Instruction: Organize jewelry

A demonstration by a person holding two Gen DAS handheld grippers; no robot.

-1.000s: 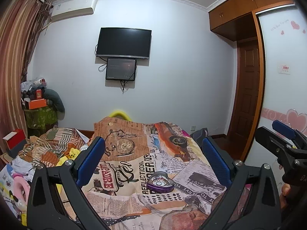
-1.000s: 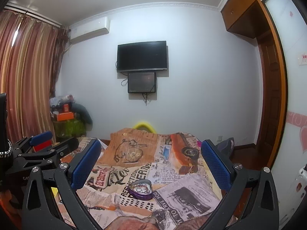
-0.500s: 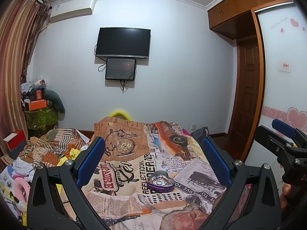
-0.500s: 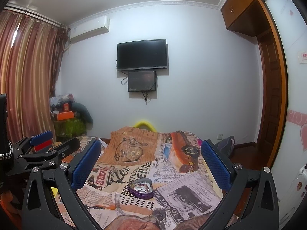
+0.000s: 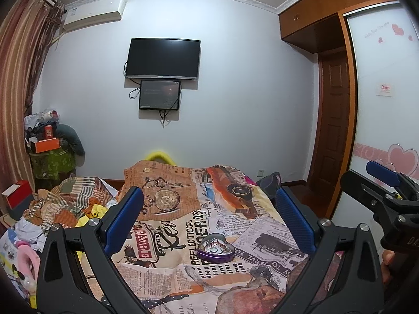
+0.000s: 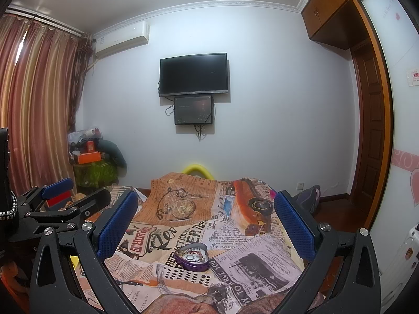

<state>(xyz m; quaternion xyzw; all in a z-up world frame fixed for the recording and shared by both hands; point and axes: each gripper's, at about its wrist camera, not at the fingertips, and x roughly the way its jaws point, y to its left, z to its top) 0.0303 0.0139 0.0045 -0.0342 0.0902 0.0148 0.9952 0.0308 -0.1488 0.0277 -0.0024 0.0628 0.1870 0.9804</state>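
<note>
A purple heart-shaped tin (image 5: 215,249) lies open on the newspaper-print bed cover (image 5: 183,277), with small rings and chains inside it. The same heart-shaped tin (image 6: 192,257) shows in the right wrist view, low and centre. My left gripper (image 5: 209,217) hovers above the bed, open, with nothing between its blue pads (image 5: 123,219). My right gripper (image 6: 205,222) is also open and holds nothing. Each gripper sees the other: the right gripper (image 5: 379,183) at the right edge, the left gripper (image 6: 68,196) at the left.
A heap of crumpled clothes (image 5: 60,209) lies left of the bed. A cluttered stand (image 5: 49,157) is by the curtain (image 6: 36,104). A television (image 5: 163,59) hangs on the far wall, and a wooden door (image 5: 335,130) and wardrobe stand at right.
Both grippers have drifted only slightly; the tin sits marginally lower in the right wrist view. Neither gripper changed its opening.
</note>
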